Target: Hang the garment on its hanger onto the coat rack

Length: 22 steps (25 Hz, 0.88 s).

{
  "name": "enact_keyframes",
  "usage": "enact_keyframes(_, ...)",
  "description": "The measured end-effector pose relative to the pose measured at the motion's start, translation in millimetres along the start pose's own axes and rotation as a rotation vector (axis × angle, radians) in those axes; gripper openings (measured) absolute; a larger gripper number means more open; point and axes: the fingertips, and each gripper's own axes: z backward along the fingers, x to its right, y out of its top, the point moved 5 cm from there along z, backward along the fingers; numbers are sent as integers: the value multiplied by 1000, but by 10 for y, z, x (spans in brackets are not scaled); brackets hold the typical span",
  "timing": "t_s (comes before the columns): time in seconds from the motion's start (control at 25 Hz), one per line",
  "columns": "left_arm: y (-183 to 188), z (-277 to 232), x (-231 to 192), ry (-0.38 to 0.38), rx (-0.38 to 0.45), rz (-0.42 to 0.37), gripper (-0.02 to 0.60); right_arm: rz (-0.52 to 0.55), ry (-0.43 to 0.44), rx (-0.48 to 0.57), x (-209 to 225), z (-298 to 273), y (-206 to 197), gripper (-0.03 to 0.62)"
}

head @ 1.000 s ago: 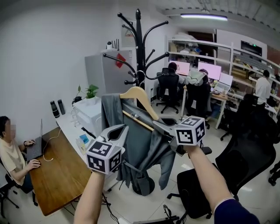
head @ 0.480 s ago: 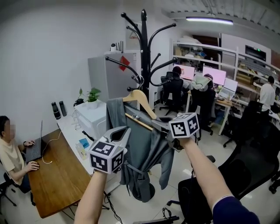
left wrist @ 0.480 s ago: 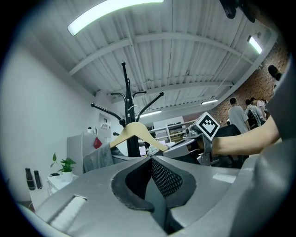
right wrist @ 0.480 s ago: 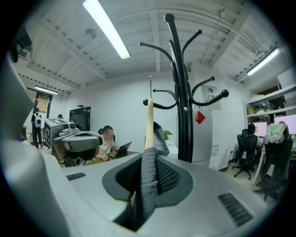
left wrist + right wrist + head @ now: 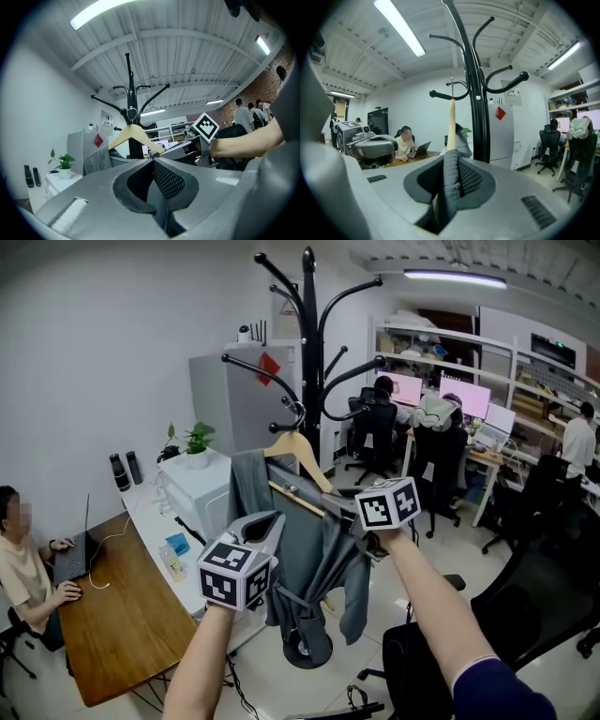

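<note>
at the black metal coat rack (image 5: 307, 352) with curved arms: the pale wooden hanger (image 5: 296, 448), carrying the grey cloth garment (image 5: 314, 549), is held up close against the pole. right gripper (image 5: 451, 164): jaws narrow, clamped on the fabric-covered end of the hanger. left gripper (image 5: 152, 161): jaws drawn together, seemingly pinching a fold of the garment lower down. the hanger's metal hook (image 5: 457, 84) sits right at one of the rack's lower arms; whether it already bears on that arm cannot be told. judged progress: the carrying is done and the approach nearly so; seating the hook, if unseated, and letting go with both grippers are left.
</note>
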Motion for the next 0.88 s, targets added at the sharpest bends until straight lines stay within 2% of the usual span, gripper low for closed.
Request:
enact_keyframes(0.4, -145, -144, -28, 4, -22, 22, -14, -24, -1, -24, 137, -142, -141, 77)
enact_keyframes(0.64, -207, -114, -39, 17, -34, 30, -14, -39, 14, -61, 123, -220, -313, 77)
enact_keyframes(0.88, -244, -58, -86, 34, -42, 37, -14, -37, 8, -55, 125, -230, -388, 77)
